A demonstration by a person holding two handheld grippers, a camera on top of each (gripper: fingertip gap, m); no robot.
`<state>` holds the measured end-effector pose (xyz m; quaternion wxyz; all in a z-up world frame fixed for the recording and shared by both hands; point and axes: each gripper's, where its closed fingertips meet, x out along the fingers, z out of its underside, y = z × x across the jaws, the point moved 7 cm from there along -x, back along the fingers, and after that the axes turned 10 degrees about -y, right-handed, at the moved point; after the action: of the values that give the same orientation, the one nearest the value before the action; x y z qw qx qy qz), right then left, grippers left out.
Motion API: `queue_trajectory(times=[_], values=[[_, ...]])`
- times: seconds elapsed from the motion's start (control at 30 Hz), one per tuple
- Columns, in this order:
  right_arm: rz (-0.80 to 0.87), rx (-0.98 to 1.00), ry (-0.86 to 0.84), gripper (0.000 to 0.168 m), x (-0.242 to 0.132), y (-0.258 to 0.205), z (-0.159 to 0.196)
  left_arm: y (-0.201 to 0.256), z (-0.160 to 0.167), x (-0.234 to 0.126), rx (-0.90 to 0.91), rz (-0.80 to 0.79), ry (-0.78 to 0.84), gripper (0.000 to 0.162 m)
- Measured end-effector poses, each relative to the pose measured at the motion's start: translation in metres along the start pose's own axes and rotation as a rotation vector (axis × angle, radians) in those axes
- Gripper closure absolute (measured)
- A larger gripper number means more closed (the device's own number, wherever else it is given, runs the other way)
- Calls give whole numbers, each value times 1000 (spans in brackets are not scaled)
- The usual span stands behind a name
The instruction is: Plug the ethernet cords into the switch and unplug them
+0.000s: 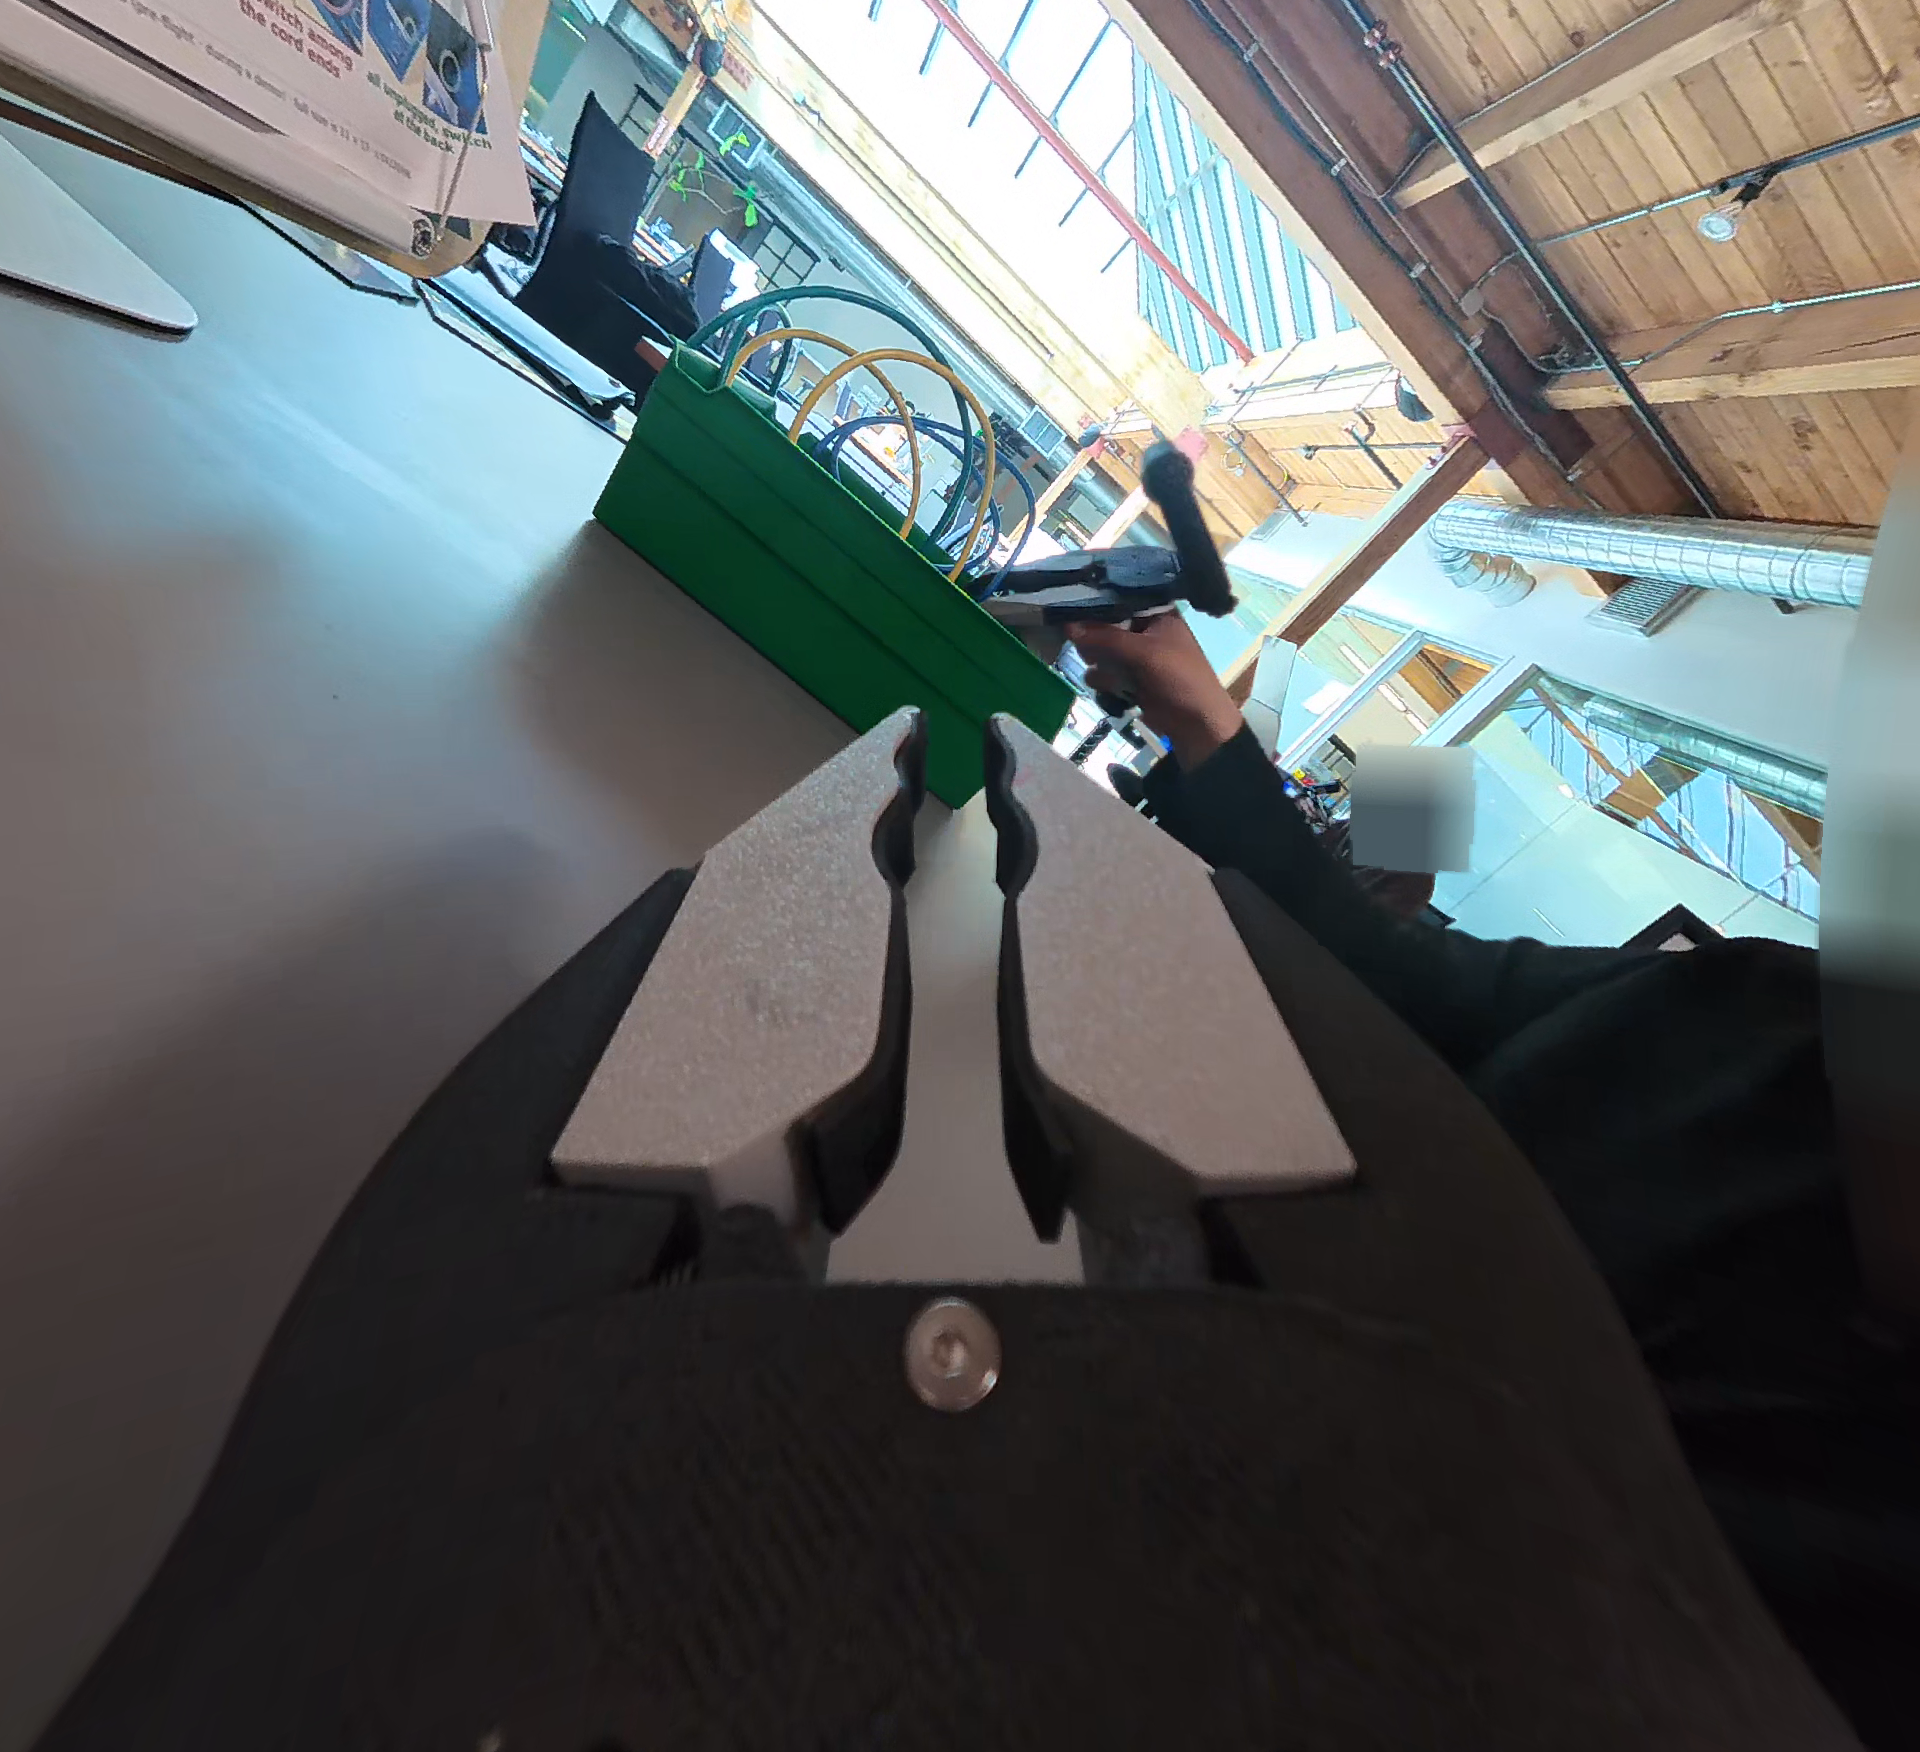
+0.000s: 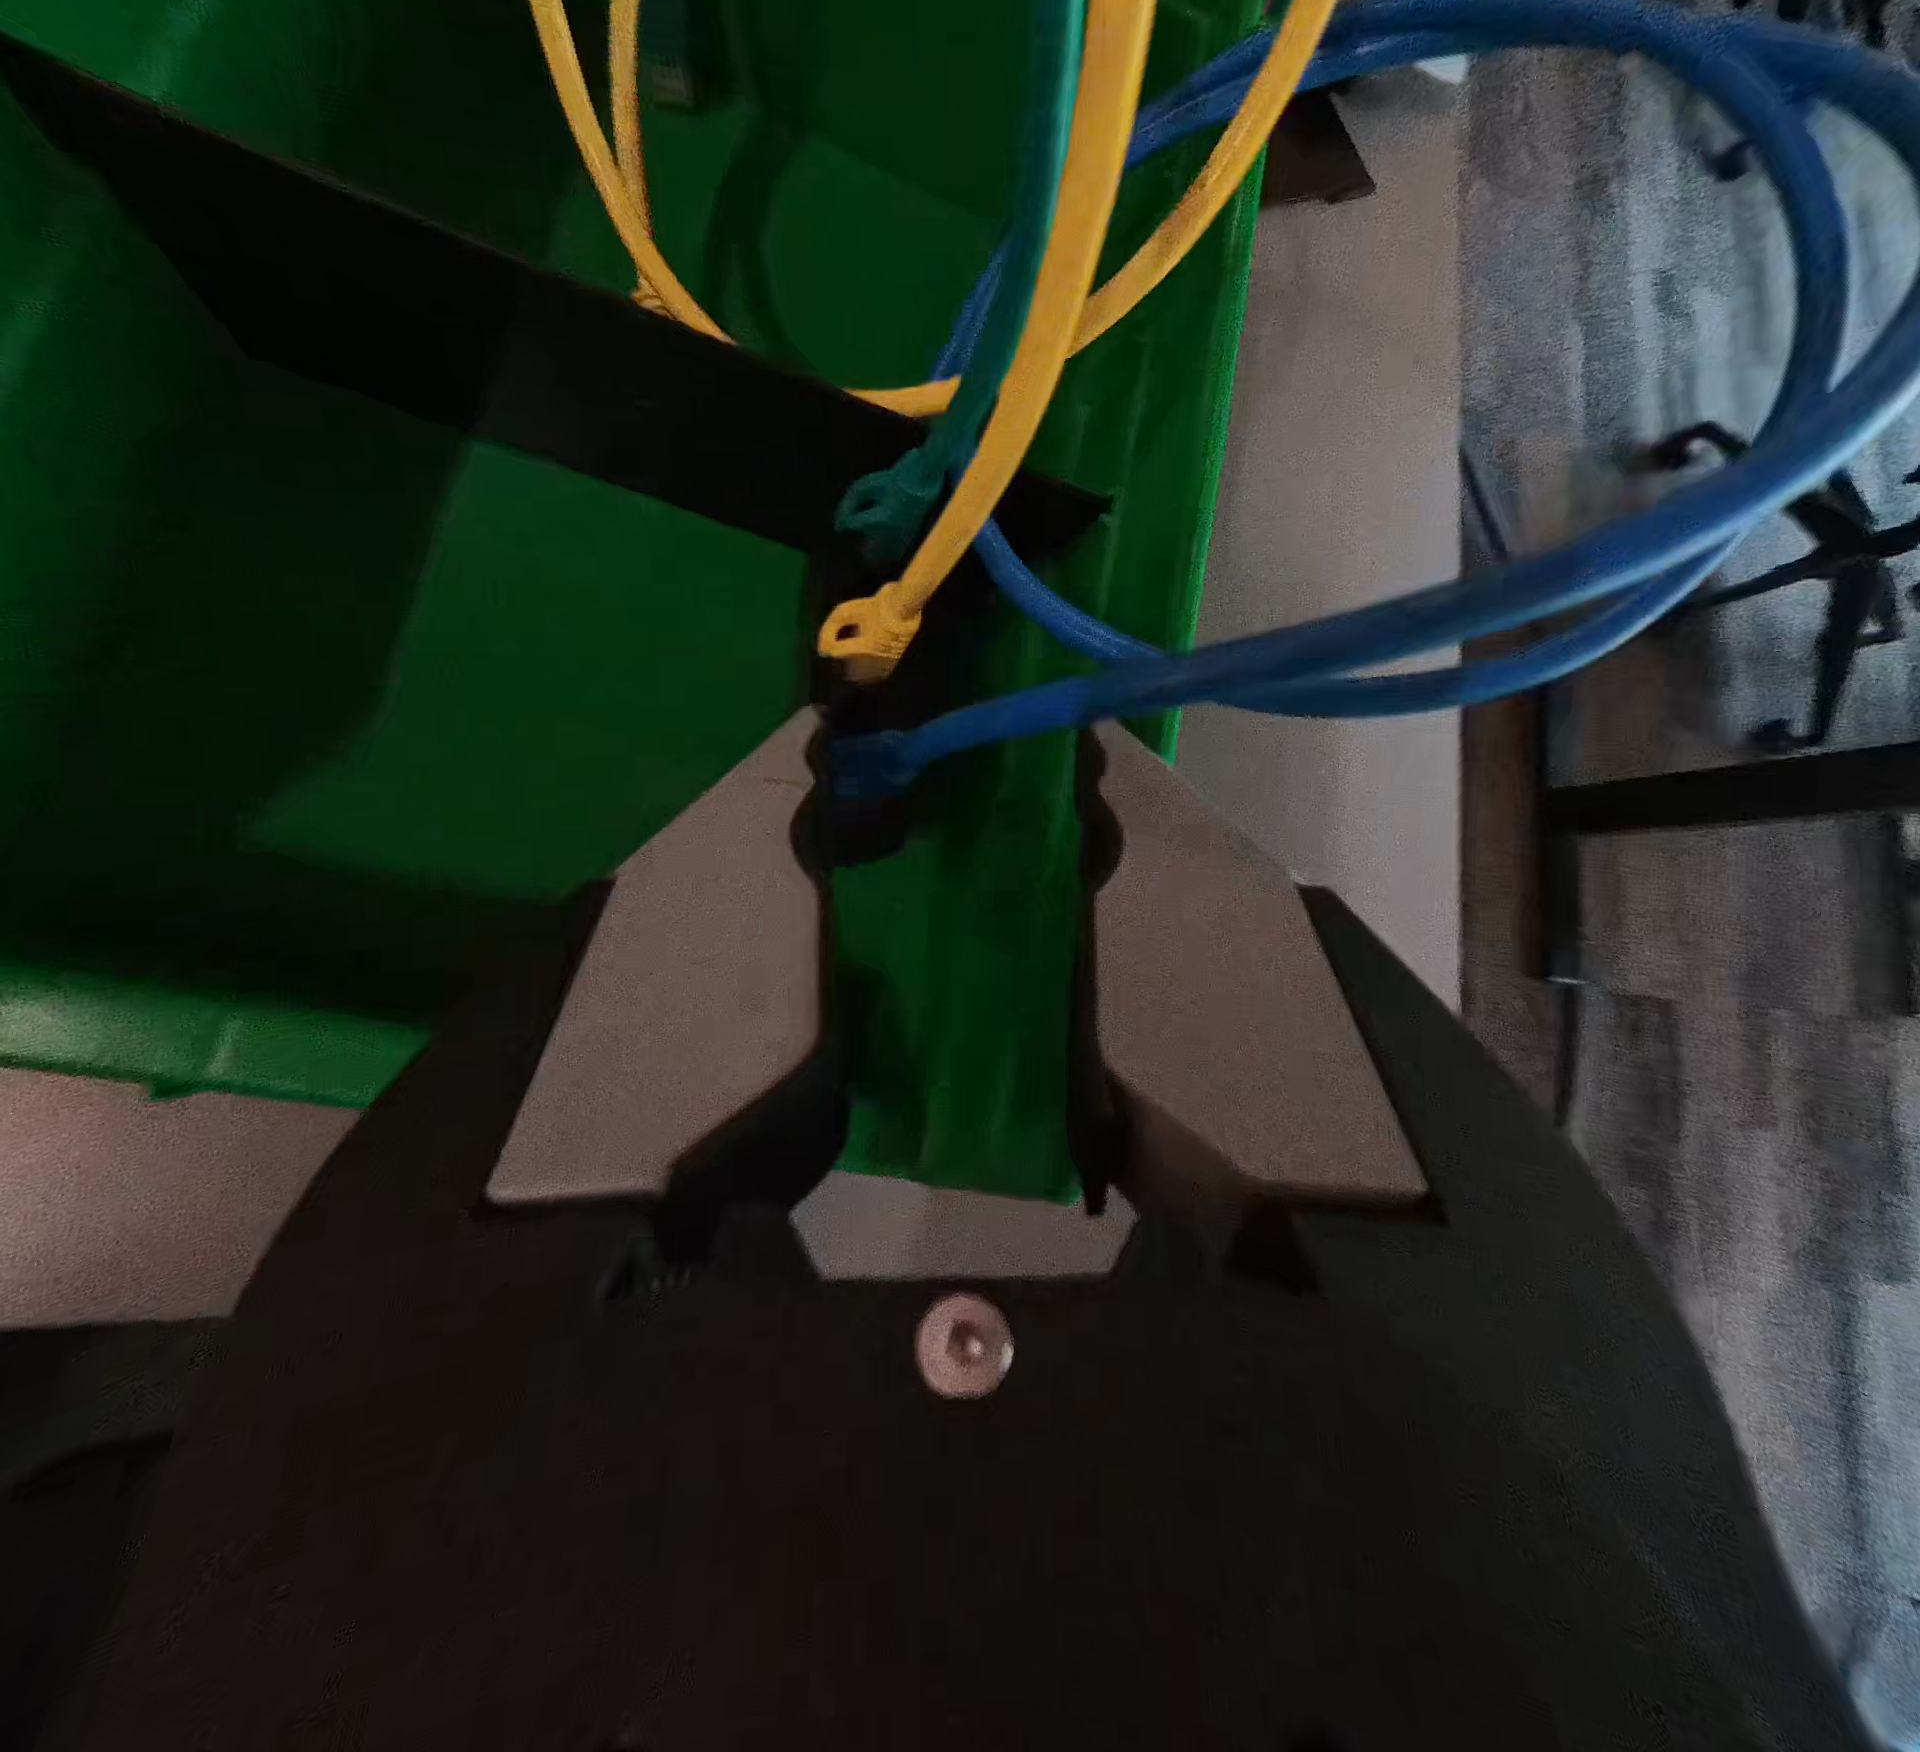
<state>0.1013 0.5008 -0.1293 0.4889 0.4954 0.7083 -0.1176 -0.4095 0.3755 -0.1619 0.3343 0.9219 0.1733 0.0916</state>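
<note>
Blue cord [image 2: 1351, 663] plug at right gripper [image 2: 951, 767], fingers apart, nothing gripped; unplugging stage likely; next: close on plug. Left gripper [image 1: 954, 746] narrowly open, empty.

green bin [image 2: 582, 663] | yellow cord [image 2: 1049, 352] | blue cord [image 2: 1558, 653] | teal cord [image 2: 1060, 92]

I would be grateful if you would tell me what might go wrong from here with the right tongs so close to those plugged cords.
1. The right tongs stand open around the blue cord at its plug, with the yellow cord and green cord crossing just above; closing may pinch a neighbour.
2. The blue loops could snag as the plug is pulled.
3. The left tongs hover apart from the green bin, so the switch may shift.
</note>
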Motion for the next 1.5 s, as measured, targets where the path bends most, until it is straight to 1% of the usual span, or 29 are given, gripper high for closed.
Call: queue_trajectory(times=[0.07,0.1,0.13,0.17,0.2,0.27,0.33,0.43,0.5,0.57,0.6,0.67,0.77,0.8,0.83,0.87,0.93,0.97,1.0,1.07,1.1,1.13,1.2,1.27,1.33,1.43,1.5], values=[[95,-106,-45,149,3,1,-2,0,0,1,-1,1,-4,154],[77,-130,-47,154,1,-1,-4,0,0,0,-1,3,-4,155],[15,-121,-23,161,-5,-5,-8,0,0,0,-2,3,-2,155],[-41,-107,1,165,-12,-6,-13,0,0,0,-2,5,-2,155],[-69,-106,20,166,-21,-5,-18,0,0,1,-4,6,-4,155],[-62,-147,26,167,-38,-1,-32,-1,0,2,-8,10,-13,155],[-12,-214,-3,167,-51,2,-51,-1,1,3,-9,12,-23,154],[114,-378,-26,166,-72,1,-89,0,1,3,-4,9,-21,154],[137,-499,-10,166,-76,-9,-118,-1,1,2,-7,9,-16,154],[84,-609,-25,166,-61,-23,-139,-1,1,3,-8,9,-18,154],[49,-633,-53,166,-47,-28,-146,-1,1,3,-7,8,-20,154],[-36,-678,-109,166,-7,-35,-149,0,1,4,0,6,-26,154],[-193,-609,-288,165,62,-40,-128,1,2,4,4,9,-33,154],[-269,-568,-285,168,70,-43,-125,1,2,4,2,11,-32,154],[-314,-521,-281,167,70,-43,-125,1,2,4,2,14,-34,154],[-349,-482,-278,160,66,-41,-124,2,2,4,5,15,-38,153],[-423,-445,-238,141,47,-37,-120,3,3,6,17,6,-58,149],[-427,-439,-210,132,36,-32,-116,3,4,7,25,0,-72,146],[-409,-429,-172,124,25,-25,-112,4,5,9,37,-12,-90,140],[-393,-376,-68,112,0,-10,-100,6,9,15,70,-67,-139,120],[-403,-337,-12,102,-13,-6,-93,8,12,18,99,-108,-169,113],[-414,-287,44,93,-24,-3,-85,12,14,20,146,-157,-192,110],[-490,-200,185,85,-45,-7,-67,28,19,25,259,-278,-177,104],[-575,-148,353,77,-66,-18,-48,59,25,31,348,-338,-156,97],[-633,-112,462,68,-76,-35,-32,85,33,29,346,-467,-176,100],[-741,-78,495,60,-75,-70,-13,126,44,5,328,-674,-203,96],[-744,-58,482,55,-65,-93,-7,153,48,-27,354,-857,-155,93]])
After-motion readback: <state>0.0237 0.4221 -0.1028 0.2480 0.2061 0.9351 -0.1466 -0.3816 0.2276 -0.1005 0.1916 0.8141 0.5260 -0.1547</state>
